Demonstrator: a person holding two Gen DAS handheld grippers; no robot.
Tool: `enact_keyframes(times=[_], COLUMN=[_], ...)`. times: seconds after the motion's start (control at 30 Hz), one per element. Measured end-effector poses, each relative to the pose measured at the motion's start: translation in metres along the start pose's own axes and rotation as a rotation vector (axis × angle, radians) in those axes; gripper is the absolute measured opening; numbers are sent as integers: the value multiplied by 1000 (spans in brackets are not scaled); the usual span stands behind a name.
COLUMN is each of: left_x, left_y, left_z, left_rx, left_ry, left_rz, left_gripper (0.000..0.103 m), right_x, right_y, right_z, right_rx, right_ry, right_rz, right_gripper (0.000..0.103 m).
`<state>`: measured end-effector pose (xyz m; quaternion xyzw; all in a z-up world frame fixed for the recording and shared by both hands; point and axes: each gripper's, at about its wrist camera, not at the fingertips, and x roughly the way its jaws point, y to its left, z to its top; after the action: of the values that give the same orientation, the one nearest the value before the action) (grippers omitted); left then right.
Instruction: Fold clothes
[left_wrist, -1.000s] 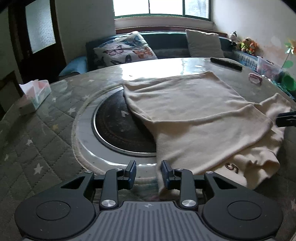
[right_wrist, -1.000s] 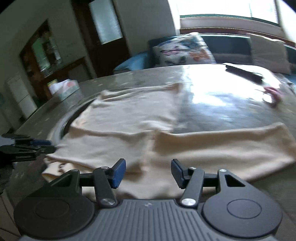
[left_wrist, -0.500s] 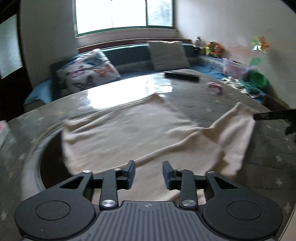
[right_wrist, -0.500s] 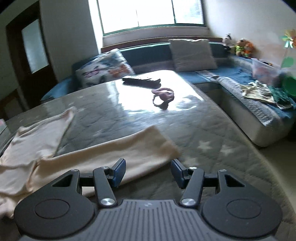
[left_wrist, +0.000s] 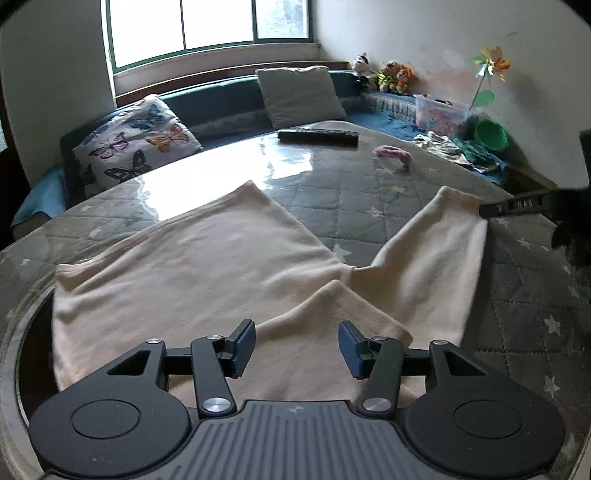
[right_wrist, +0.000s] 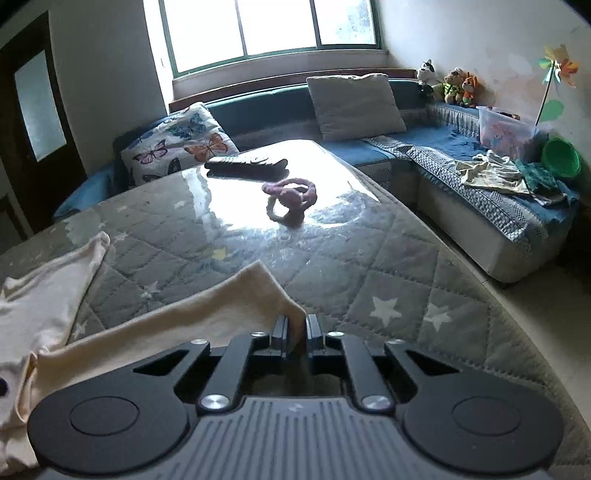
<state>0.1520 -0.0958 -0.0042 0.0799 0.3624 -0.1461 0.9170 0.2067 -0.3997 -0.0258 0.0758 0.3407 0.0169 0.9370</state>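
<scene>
Table (right_wrist: 369, 266): glossy quilted cover; I judge cloth can slide when I pull.
Garment (left_wrist: 192, 273): cream, spread flat across the table, one leg reaching toward my right claw.
Leg end (right_wrist: 255, 299): only a corner is caught; a hard pull may free it.
Right claw (right_wrist: 294, 328): clamped on that corner.
Left claw (left_wrist: 296, 345): jaws opening, over a cloth fold, gripping nothing; one-sided pull would skew the fold.

The quilted table (left_wrist: 424, 206) carries a cream garment (left_wrist: 207, 266), remote (left_wrist: 317, 137) and pink ring (left_wrist: 393, 153).
</scene>
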Motion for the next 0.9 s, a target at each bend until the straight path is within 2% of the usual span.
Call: enact_keyframes(times=[0.13, 0.23, 0.43, 0.6, 0.77, 0.9], left_x=[6, 10, 6, -19, -56, -82], left_y=[-7, -13, -8, 13, 49, 81], left_z=[0, -2, -4, -9, -28, -52], left_rx=[15, 49, 29, -24, -102, -168], left_ry=[1, -6, -27, -75, -124, -142], left_rz=[-19, -3, -4, 20, 94, 176], left_gripper=[53, 53, 54, 57, 60, 64], right_x=[-14, -28, -70, -104, -123, -124], right_y=[1, 7, 41, 88, 155, 210], right_z=[11, 21, 46, 62, 63, 50], right_rx=[-2, -18, -87, -187, -312, -407], right_ry=[-48, -87, -186, -254, -281, -267], right_rz=[16, 38, 122, 220, 341, 433], right_gripper=[4, 4, 4, 4, 4, 4])
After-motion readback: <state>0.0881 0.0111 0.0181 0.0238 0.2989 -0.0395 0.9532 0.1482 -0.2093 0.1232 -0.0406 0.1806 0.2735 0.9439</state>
